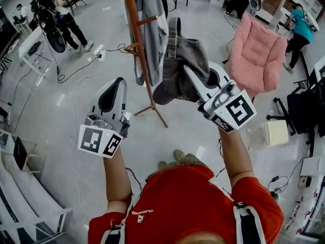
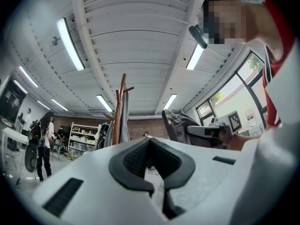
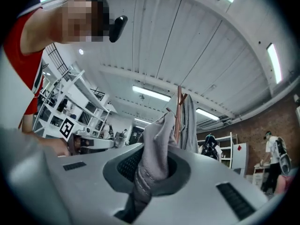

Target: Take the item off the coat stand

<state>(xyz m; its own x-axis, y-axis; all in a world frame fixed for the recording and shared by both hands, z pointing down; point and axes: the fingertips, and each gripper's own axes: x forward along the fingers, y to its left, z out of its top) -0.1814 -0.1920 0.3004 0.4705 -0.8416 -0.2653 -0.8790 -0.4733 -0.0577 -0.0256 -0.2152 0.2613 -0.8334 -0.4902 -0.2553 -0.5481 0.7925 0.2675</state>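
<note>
The right hand-held gripper [image 1: 189,75] is pinched nearly closed on one grey cap [image 1: 175,60], whose long axis runs 12 to 6 in the head view; the cap hangs at 3 o'clock of the one coat stand [image 1: 133,29], seemingly clear of its pegs; one grey garment [image 1: 152,29] hangs there; the left hand-held gripper [image 1: 118,88], jaws together and empty, sits at 8 o'clock, farther off.

Cap [image 1: 177,60] right of coat stand [image 1: 134,29], armchair [image 1: 259,55] further right
</note>
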